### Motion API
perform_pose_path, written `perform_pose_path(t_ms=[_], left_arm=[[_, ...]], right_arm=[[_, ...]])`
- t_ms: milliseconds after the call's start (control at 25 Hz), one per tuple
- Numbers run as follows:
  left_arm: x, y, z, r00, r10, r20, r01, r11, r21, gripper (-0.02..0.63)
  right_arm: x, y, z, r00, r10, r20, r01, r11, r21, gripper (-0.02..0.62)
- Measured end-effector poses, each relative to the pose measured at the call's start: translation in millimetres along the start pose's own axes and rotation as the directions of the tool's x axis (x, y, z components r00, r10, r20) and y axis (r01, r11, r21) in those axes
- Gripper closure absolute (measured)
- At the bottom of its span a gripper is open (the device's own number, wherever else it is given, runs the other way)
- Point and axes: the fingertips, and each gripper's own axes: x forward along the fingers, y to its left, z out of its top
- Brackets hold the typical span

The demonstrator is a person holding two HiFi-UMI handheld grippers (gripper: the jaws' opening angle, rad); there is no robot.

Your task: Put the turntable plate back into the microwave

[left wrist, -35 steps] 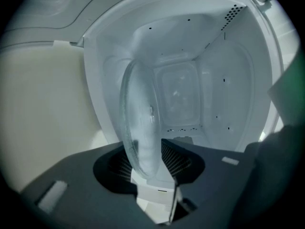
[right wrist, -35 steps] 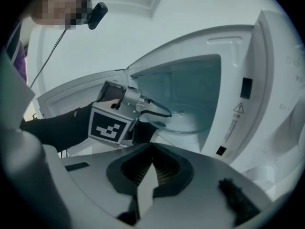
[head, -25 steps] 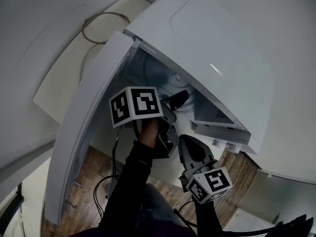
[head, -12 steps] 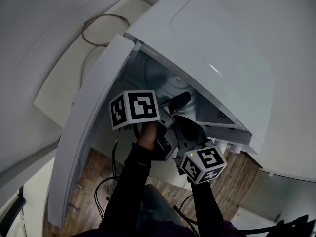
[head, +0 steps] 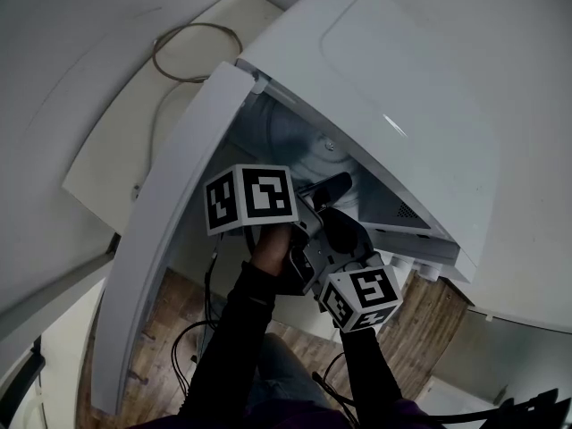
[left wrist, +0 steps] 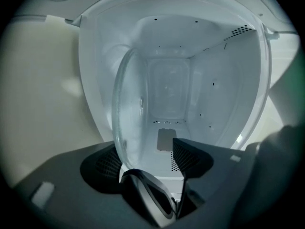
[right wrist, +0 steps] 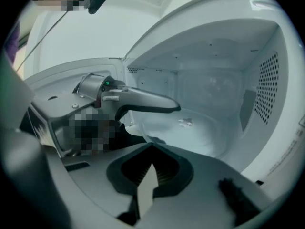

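**Glass plate inside the cavity, left tool spread around its rim**

The microwave stands on a pale bench with its door swung wide, so the whole mouth of the cavity is free. Both tools crowd the lower front edge of that mouth, close beside each other.

The left tool reaches in. Its jaws have just been opening and now stand wide apart, with the near rim of the turntable plate between them. The rim lies close against one ribbed pad, and a clear gap shows at the other.

The right tool has its jaws together on nothing, just outside the front edge.

The plate is clear, smooth glass, round with a raised lip, sitting low in the cavity with room above it. The cavity walls are glossy white with rounded corners, and one side wall is perforated. A looped cable lies on the bench behind, and below is a wood-grain floor.
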Motion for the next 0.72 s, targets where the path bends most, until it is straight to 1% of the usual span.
perform_pose_path(t_ms=[120, 160, 240, 320, 400, 480, 560, 720], left_arm=[[-4.9, 9.5, -8.8, 0.998, 0.046, -0.040, -0.046, 0.999, 0.000, 0.288], [-6.8, 13.1, -12.8, 0.998, 0.051, -0.047, -0.051, 0.999, 0.000, 0.288], [-9.8, 17.9, -19.3, 0.998, 0.032, -0.046, -0.033, 0.999, -0.021, 0.301], [-13.1, 23.2, -21.0, 0.999, 0.032, -0.027, -0.032, 0.999, -0.032, 0.306], [-18.7, 29.3, -20.7, 0.998, 0.055, 0.008, -0.055, 0.998, -0.016, 0.360], [-23.9, 30.3, -19.4, 0.997, 0.059, 0.052, -0.059, 0.998, 0.004, 0.393], [-27.8, 29.6, -17.3, 0.994, 0.058, 0.089, -0.060, 0.998, 0.020, 0.441], [-33.0, 33.0, -17.9, 0.991, 0.072, 0.110, -0.076, 0.997, 0.032, 0.461]], right_arm=[[4.3, -4.4, -5.5, 1.000, -0.022, -0.012, 0.022, 1.000, 0.017, 0.587], [5.5, -8.6, -5.9, 0.999, -0.037, -0.006, 0.037, 0.999, 0.028, 0.588], [7.8, -18.7, -3.7, 0.998, -0.059, 0.011, 0.059, 0.997, 0.056, 0.588], [11.4, -25.3, -0.7, 0.998, -0.062, 0.012, 0.061, 0.995, 0.074, 0.588], [12.7, -25.3, -0.8, 0.998, -0.061, 0.003, 0.061, 0.996, 0.065, 0.588], [11.5, -23.1, -2.4, 0.998, -0.067, -0.006, 0.067, 0.997, 0.037, 0.587], [10.0, -22.5, -3.6, 0.997, -0.076, -0.017, 0.076, 0.997, 0.018, 0.588], [4.3, -20.8, -7.4, 0.996, -0.085, -0.036, 0.086, 0.996, 0.014, 0.586]])
